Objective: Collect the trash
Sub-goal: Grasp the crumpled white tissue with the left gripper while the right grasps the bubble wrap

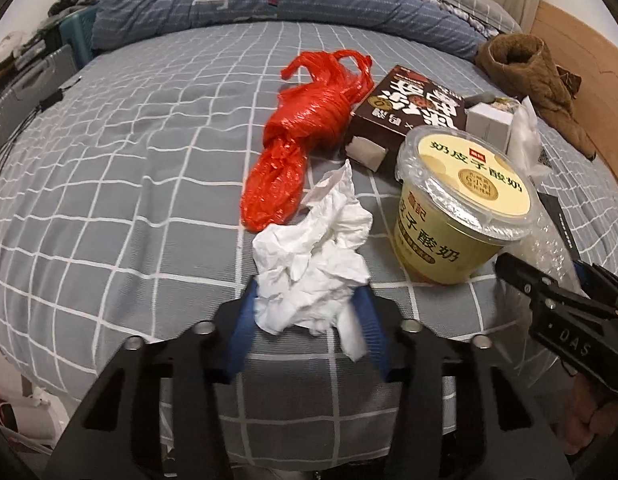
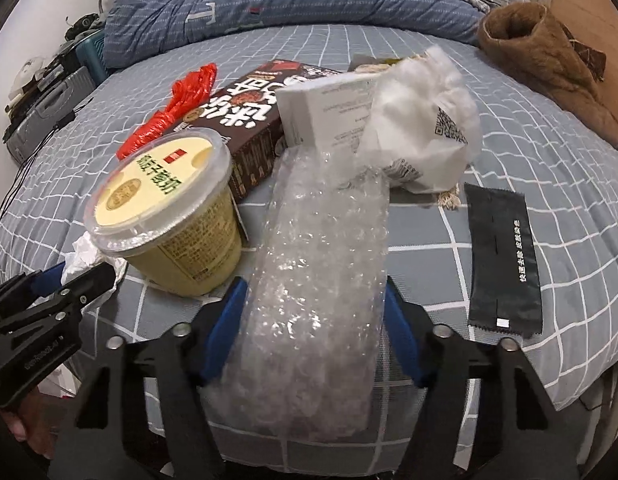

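Your left tool [image 1: 307, 300] is clamped on the crumpled tissue [image 1: 313, 256]: both blue pads sit against its sides, with the wad bulging out ahead of the tips. Your right tool [image 2: 313, 300] brackets the near end of the bubble wrap [image 2: 317, 264]; the pads look to be pressing it, so I read that as gripped.

Step in hand: both grabs made, lift not yet done. Next move calls for a straight pull up and back toward you, both pieces together.

Watch the yogurt cup [image 2: 169, 216], just left of the right tool and just right of the left one; it sits between the two. The far end of the wrap lies against the white bag [image 2: 421, 132] and small box [image 2: 321, 108], so it may drag them. The black sachet [image 2: 505, 260] lies right of the right tool, clear. The bed [image 1: 109, 200] is open to the left tool's left; its near edge falls just under both tools.
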A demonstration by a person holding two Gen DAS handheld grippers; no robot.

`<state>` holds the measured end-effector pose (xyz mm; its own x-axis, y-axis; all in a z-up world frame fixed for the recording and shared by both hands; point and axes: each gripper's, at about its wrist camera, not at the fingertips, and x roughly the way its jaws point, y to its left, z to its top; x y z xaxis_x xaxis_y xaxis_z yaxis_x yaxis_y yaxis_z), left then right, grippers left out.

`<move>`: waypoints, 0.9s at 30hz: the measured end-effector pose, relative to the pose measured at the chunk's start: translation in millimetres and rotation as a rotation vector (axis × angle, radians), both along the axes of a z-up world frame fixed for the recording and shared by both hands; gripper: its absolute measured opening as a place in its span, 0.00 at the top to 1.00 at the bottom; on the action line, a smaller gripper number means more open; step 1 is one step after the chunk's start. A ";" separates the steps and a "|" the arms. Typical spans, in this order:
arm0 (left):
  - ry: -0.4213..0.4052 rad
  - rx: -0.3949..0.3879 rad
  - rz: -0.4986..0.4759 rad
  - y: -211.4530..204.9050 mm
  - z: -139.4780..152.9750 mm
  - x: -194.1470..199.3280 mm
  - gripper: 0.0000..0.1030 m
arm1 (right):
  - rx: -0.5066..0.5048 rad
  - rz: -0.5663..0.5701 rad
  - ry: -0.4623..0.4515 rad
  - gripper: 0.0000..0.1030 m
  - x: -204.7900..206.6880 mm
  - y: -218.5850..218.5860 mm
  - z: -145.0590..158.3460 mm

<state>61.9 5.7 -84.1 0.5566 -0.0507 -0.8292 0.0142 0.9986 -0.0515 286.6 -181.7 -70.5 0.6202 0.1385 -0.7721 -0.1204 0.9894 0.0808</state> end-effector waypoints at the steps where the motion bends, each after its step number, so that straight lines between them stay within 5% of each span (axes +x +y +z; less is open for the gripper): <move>1: 0.002 0.003 -0.004 -1.3 -1.1 0.1 0.66 | -0.002 -0.001 -0.003 0.51 -0.4 -0.3 0.2; 7: -0.003 0.005 -0.007 -3.2 -0.3 -0.5 0.79 | 0.004 0.010 -0.033 0.65 -4.8 -1.7 6.1; 27: -0.089 -0.011 0.007 -0.2 30.4 -23.8 0.85 | 0.001 0.016 -0.119 0.67 -39.1 -14.9 36.8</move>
